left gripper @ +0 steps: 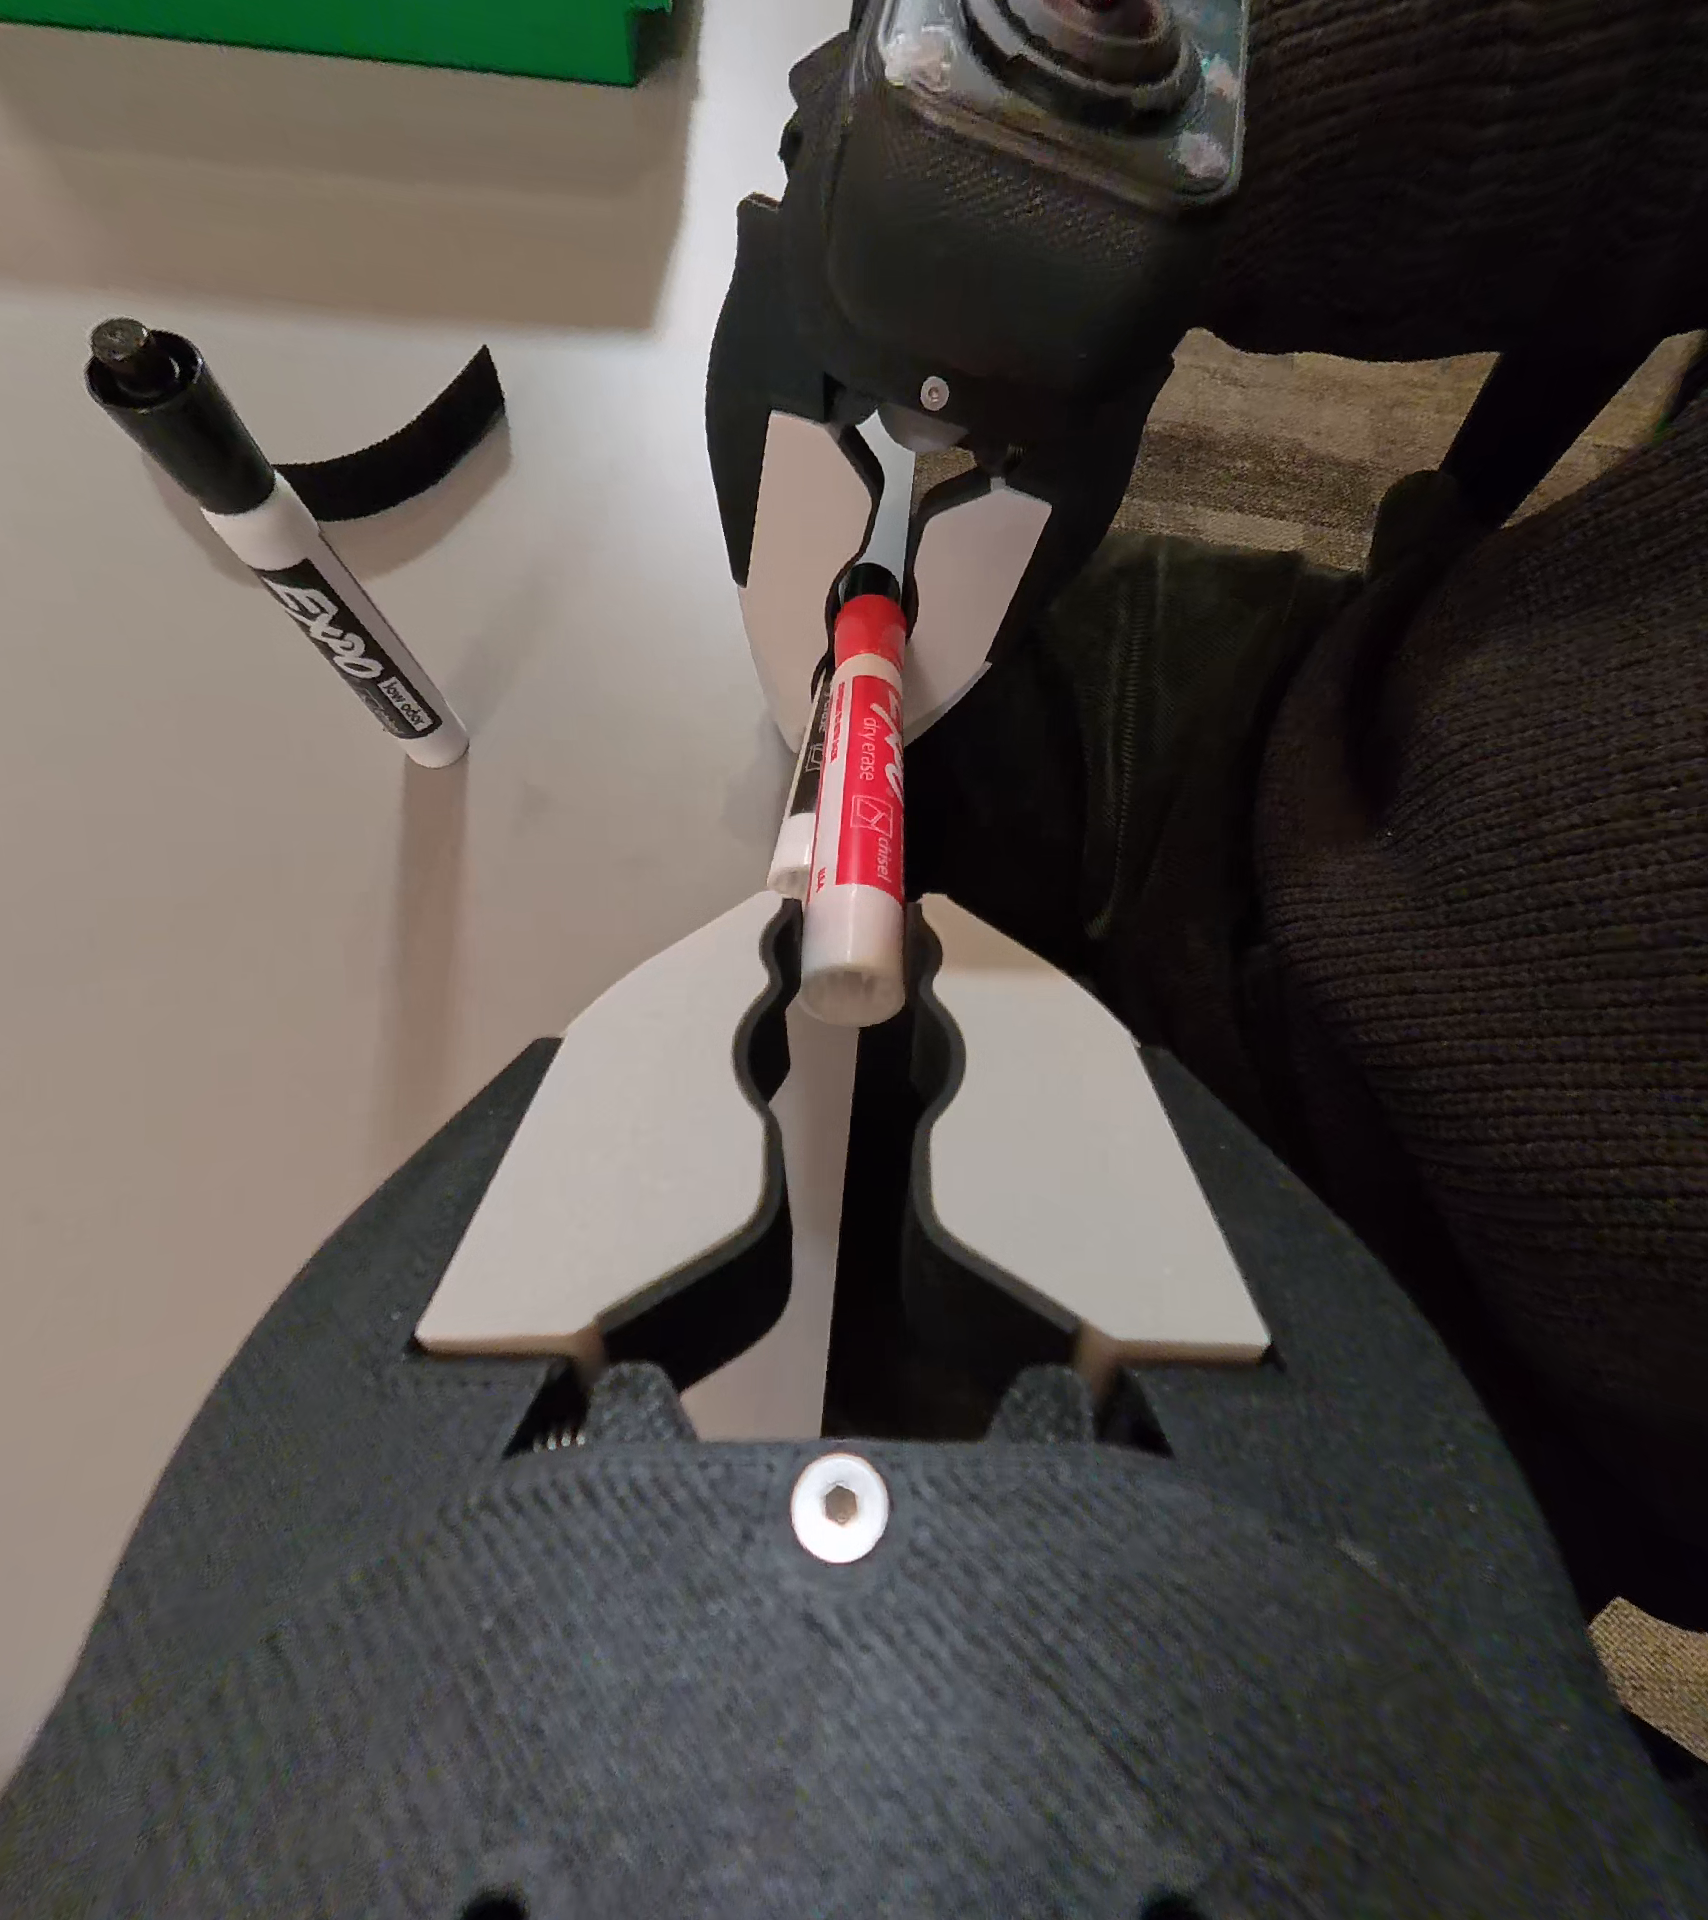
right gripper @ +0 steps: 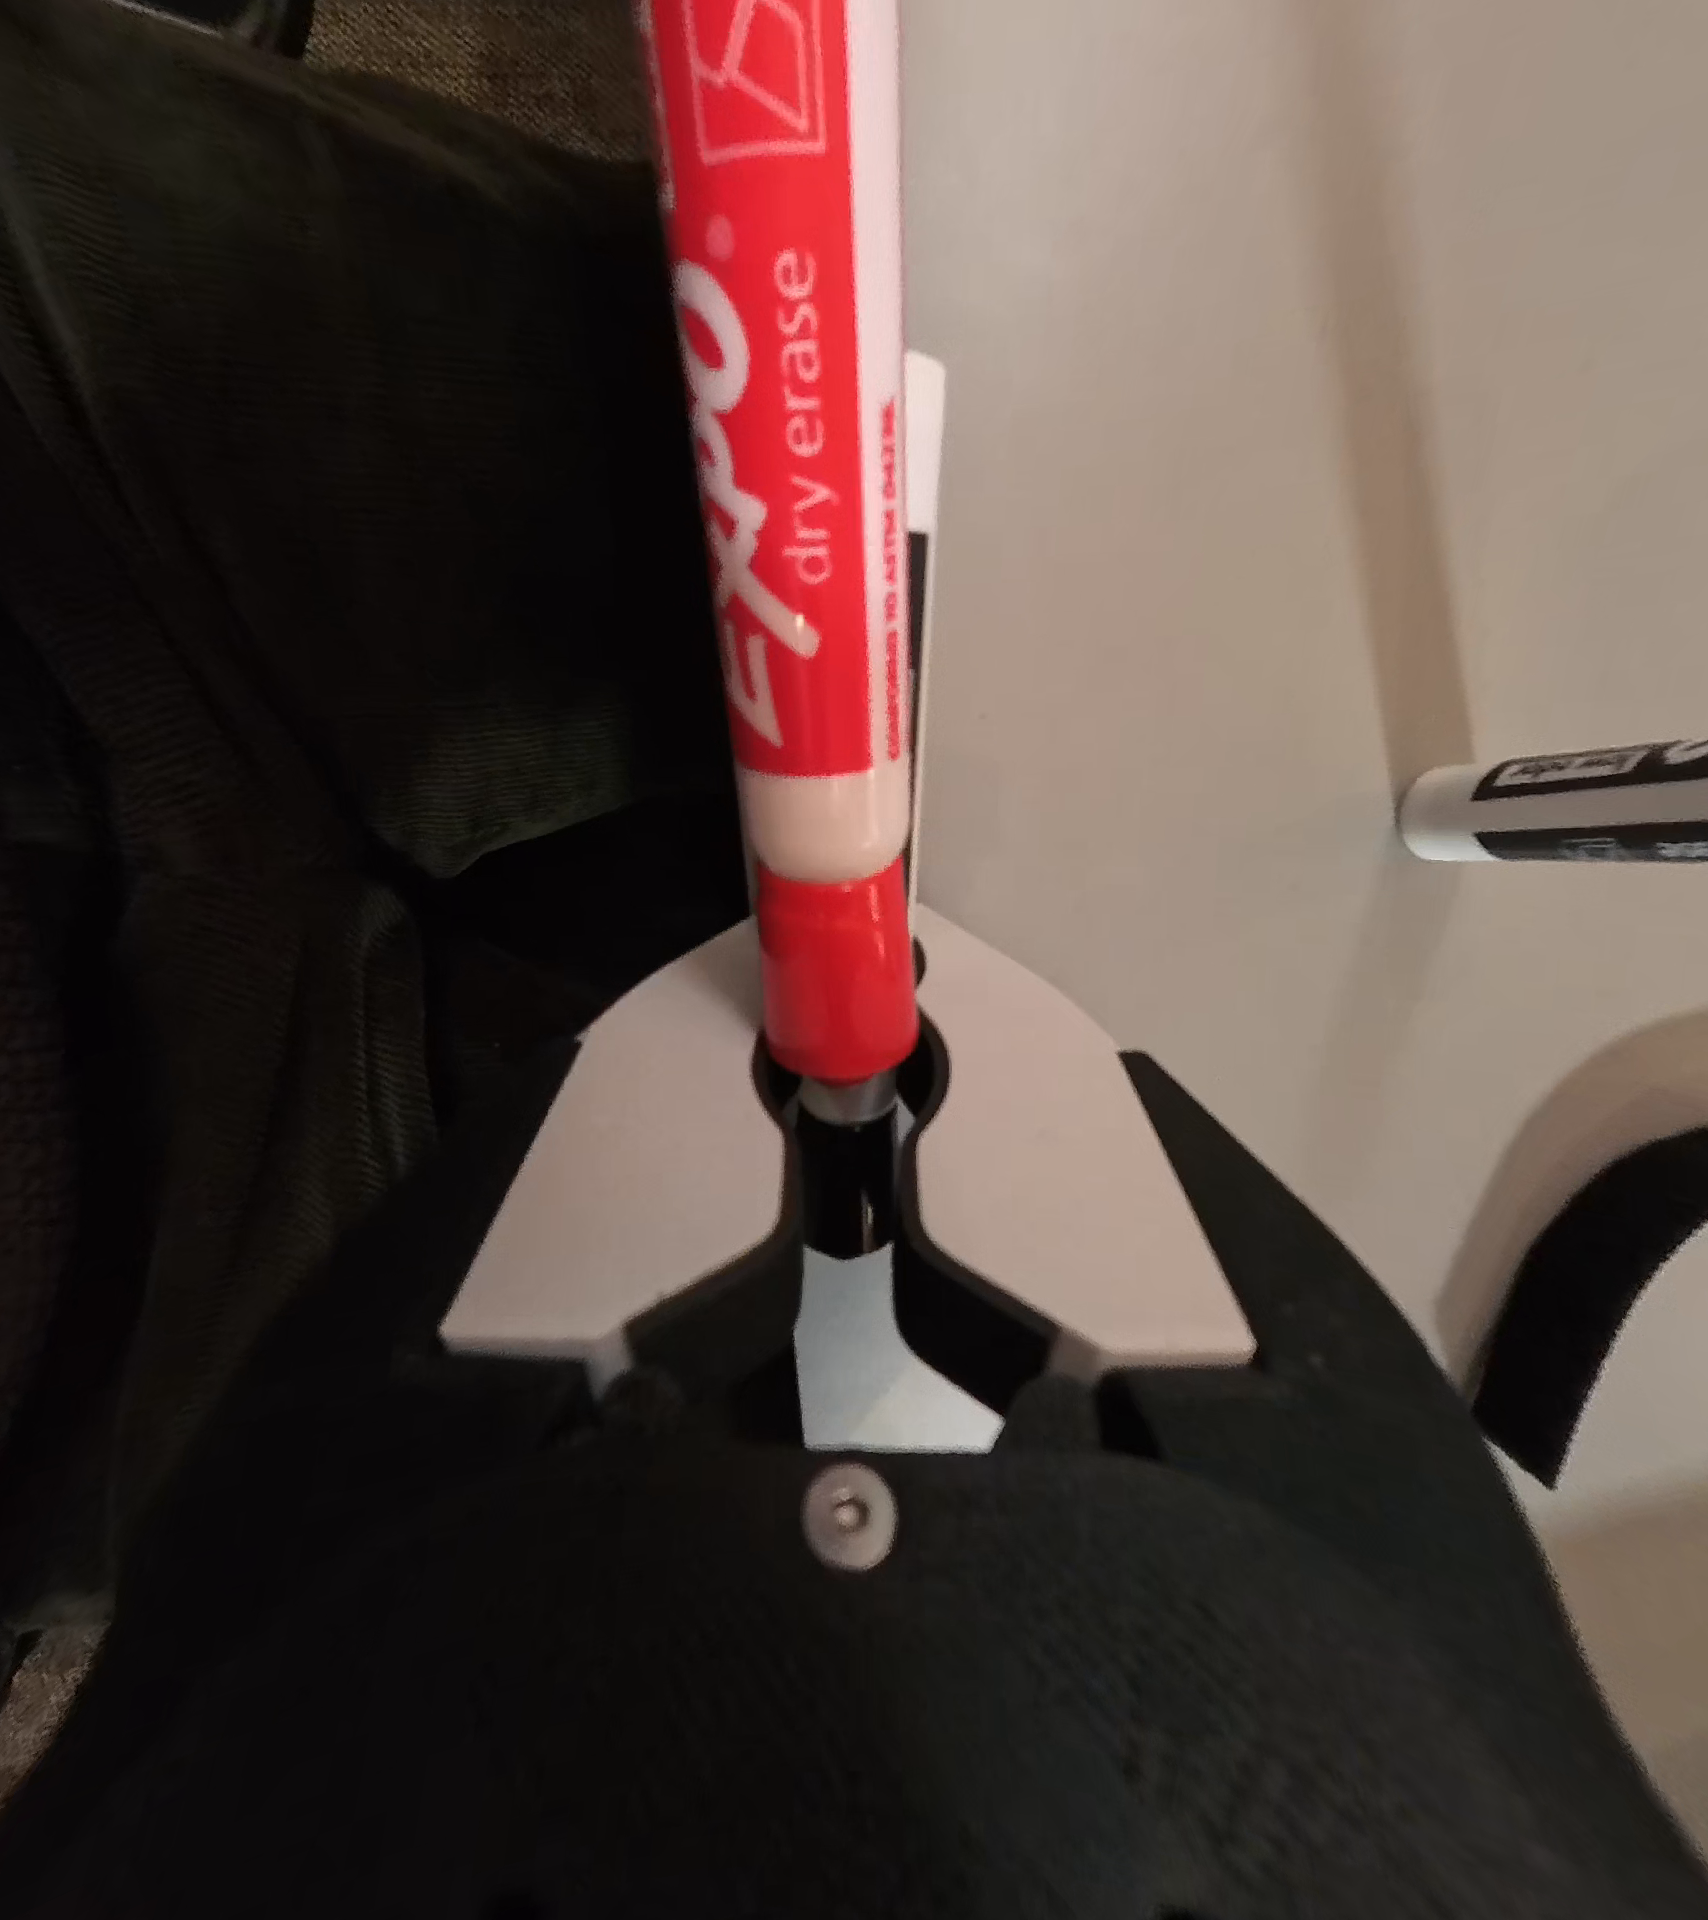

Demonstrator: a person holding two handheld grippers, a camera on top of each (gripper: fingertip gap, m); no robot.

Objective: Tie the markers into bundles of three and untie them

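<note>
A red marker (left gripper: 855,790) is held lengthwise between my two grippers above the white table (left gripper: 154,1039). My left gripper (left gripper: 850,930) is shut on its white rear end. My right gripper (left gripper: 865,707) faces it and is shut on the red cap (right gripper: 834,977). A thinner black-and-white marker (left gripper: 796,821) lies just under the red one, mostly hidden; its black cap (right gripper: 845,1184) shows between the right fingers. A third marker with a black cap (left gripper: 278,561) lies loose on the table to the left. A black strap (left gripper: 403,457) lies curled beside it, and shows in the right wrist view (right gripper: 1608,1278).
A green box (left gripper: 310,31) stands at the back left of the table. A person's dark knit clothing (left gripper: 1504,883) fills the right side, past the table's edge. Grey carpet (left gripper: 1297,436) shows beyond it. Across from one pair of fingers to the other is roughly 12 cm.
</note>
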